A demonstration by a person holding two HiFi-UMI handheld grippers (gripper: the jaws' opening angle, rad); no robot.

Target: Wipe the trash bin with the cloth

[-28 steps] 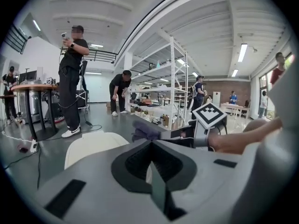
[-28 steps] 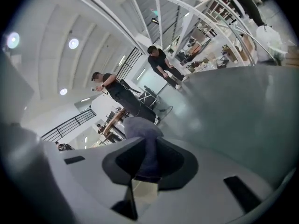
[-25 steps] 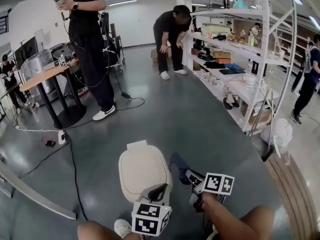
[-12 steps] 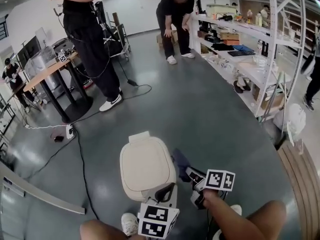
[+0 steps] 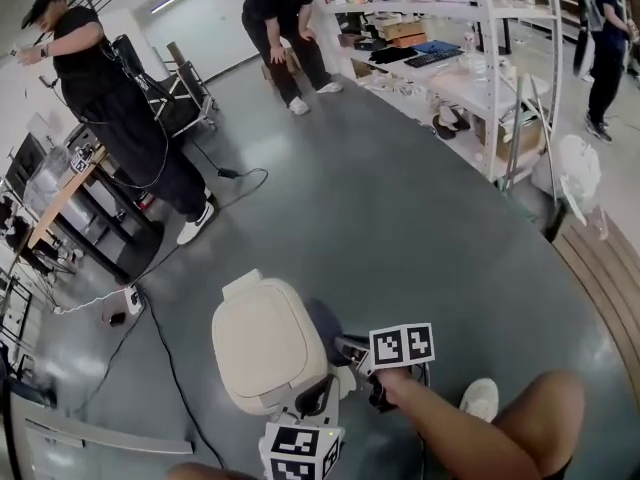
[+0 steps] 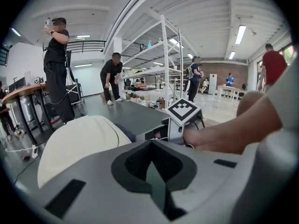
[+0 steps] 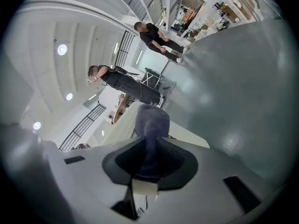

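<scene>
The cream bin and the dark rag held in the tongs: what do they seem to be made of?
The trash bin looks like plastic: cream, smooth and matt, with rounded moulded edges. The cloth is soft fabric, dark blue-grey, perhaps microfibre or cotton: it folds limply where the right tongs pinch it and looks fuzzy, not shiny.

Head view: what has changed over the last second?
Mostly the camera swung, so the scene shifted. The right hand-held gripper is still shut on the cloth at the trash bin's right side; the left hand-held gripper stays shut and empty near its front edge. Nothing taken or released.
</scene>
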